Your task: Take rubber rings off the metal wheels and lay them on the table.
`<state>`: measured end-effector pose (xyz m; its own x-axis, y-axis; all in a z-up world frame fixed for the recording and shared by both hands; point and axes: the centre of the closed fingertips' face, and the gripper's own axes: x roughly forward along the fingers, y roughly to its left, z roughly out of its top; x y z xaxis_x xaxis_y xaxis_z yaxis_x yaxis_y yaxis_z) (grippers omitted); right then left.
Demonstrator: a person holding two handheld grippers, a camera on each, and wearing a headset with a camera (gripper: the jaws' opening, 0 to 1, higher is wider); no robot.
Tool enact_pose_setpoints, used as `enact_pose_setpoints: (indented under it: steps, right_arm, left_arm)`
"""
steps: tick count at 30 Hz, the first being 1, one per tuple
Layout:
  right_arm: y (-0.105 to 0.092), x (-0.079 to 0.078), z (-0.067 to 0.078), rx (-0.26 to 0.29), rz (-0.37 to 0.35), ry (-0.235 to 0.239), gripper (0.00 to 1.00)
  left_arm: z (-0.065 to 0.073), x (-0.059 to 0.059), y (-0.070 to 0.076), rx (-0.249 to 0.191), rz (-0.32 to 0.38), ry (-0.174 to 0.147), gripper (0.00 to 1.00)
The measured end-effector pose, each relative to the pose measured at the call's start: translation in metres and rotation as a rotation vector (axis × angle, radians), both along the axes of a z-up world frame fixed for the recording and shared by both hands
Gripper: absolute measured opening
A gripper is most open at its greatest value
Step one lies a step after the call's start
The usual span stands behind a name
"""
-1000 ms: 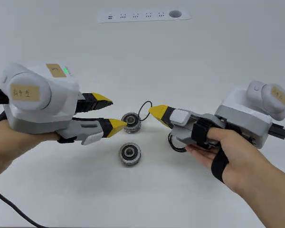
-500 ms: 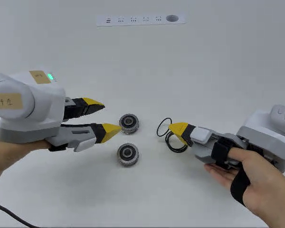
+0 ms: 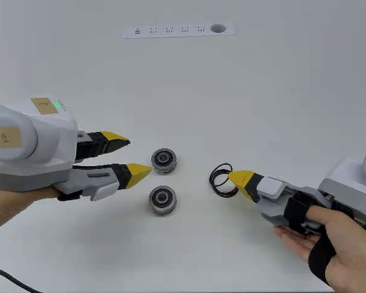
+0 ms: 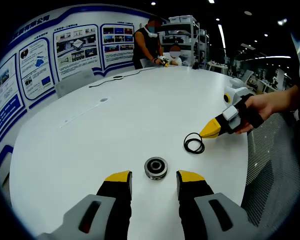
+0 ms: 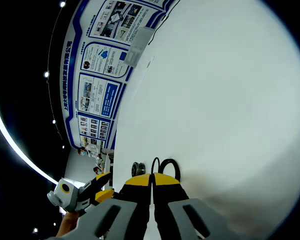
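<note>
Laying-down step, we judge: right gripper [image 3: 236, 177] jaws together, tips touching rings [image 3: 219, 181] on table [image 3: 280, 110]; pinch unclear. Left gripper [image 3: 135, 155] jaws apart beside two wheels [image 3: 164, 160]. Next we likely release, then check wheels for remaining rings.

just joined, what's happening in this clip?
A person works two handheld grippers at a white table. The left gripper, jaws open, points at two metal wheels. The right gripper, jaws shut, has its tip at a small pile of black rubber rings lying right of the wheels. Whether it pinches one is unclear.
</note>
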<state>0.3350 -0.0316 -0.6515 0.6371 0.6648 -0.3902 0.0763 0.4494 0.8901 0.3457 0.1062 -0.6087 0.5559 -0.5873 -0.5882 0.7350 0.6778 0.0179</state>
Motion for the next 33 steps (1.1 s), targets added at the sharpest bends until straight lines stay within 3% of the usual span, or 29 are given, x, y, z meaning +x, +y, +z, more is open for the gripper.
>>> enact_pose_setpoints:
  steps: [15, 26, 33]
  right_arm:
    - [-0.014, -0.005, -0.014, -0.092, -0.032, 0.046, 0.08]
    - [-0.018, -0.004, -0.01, -0.092, -0.042, 0.029, 0.08]
    - [-0.023, 0.001, -0.001, -0.095, -0.052, -0.003, 0.1]
  left_arm:
    - [-0.003, -0.002, 0.003, 0.005, 0.004, 0.008, 0.37]
    - [-0.001, -0.004, 0.004, 0.001, 0.007, 0.006, 0.37]
    - [0.005, -0.005, 0.013, -0.009, 0.034, -0.004, 0.37]
